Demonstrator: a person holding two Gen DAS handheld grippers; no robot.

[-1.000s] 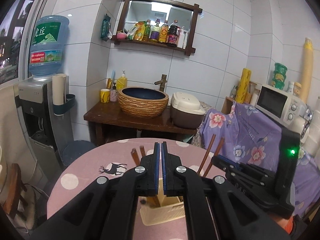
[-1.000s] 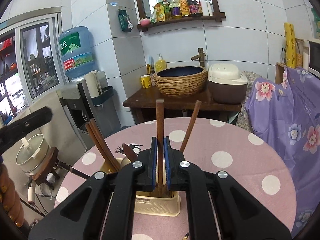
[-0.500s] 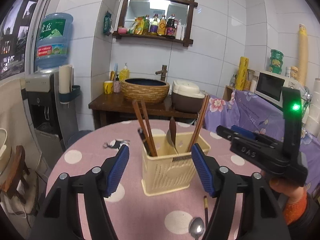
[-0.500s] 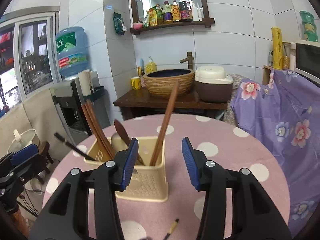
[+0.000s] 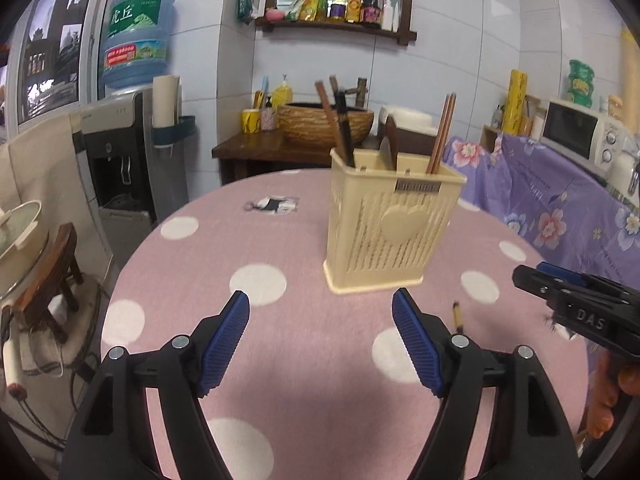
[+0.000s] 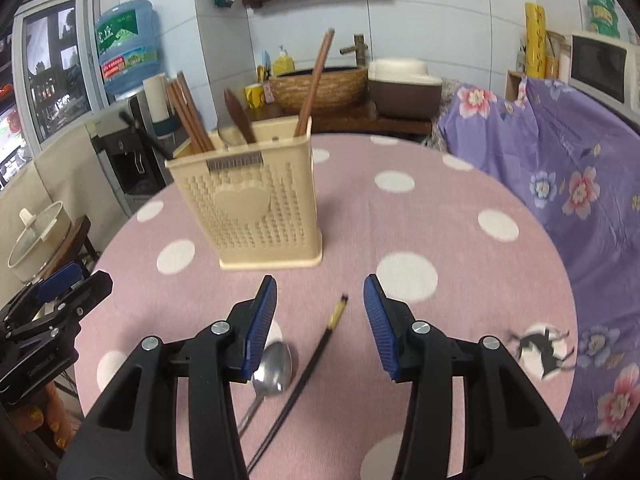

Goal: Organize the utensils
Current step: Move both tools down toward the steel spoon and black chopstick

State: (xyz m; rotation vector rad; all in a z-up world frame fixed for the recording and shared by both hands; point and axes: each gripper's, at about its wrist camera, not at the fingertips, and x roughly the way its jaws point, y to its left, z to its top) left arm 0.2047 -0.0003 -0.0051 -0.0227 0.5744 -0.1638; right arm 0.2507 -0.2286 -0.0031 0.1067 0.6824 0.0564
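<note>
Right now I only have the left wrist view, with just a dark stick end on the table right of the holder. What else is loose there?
Observer: That is a black chopstick lying flat, and a metal spoon lies just left of it.
Operator: Is the right hand-held gripper on either?
Observer: No. The right hand-held gripper is open and empty; the chopstick's gold end lies between its fingers, untouched.
Operator: Any spoon already in the holder?
Observer: Yes, a spoon bowl shows above the cream holder rim, beside a dark wooden handle.
</note>
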